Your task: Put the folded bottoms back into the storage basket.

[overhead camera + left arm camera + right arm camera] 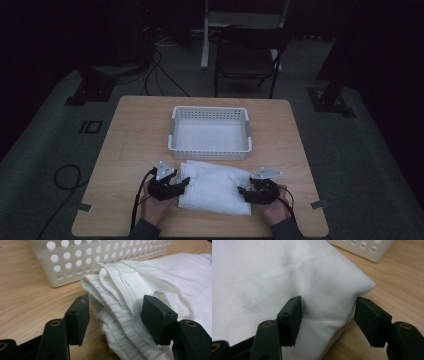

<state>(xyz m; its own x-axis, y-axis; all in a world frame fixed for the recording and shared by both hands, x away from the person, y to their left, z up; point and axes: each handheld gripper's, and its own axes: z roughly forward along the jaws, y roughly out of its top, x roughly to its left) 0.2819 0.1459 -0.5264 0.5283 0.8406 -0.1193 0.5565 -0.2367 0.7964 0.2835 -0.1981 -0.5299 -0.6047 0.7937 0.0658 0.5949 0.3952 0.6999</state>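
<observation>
**Both tongs set at the ends of the folded cloth, grip not yet made**

A folded white cloth (216, 188) lies on the table (125, 150), just near of the white perforated basket (210, 132) and toward the person's side. The left tongs (183, 184) sit at the cloth's left end, the right tongs (243, 191) at its right end.

In the left gripper view the jaws stand parted around the stacked, hemmed layers of the cloth (125, 305); the pads do not look pressed into the fabric, so I read these tongs as released. The right gripper view shows the same at a rounded corner of the cloth (287, 277): jaws spread either side of the fold, unclenched.

To do the grasp well, each pair probably needs to slide a little further in so that every layer sits between the pads, then clench together on both sides. Catching only the top layers on the left would likely let the fold fall open on lifting.

The basket's near wall (100, 262) is just beside the cloth's far edge, so a lift should go up first, then away over the rim. The table is bare to the left, right and near of the cloth, leaving room for the hands. The basket looks empty.
</observation>
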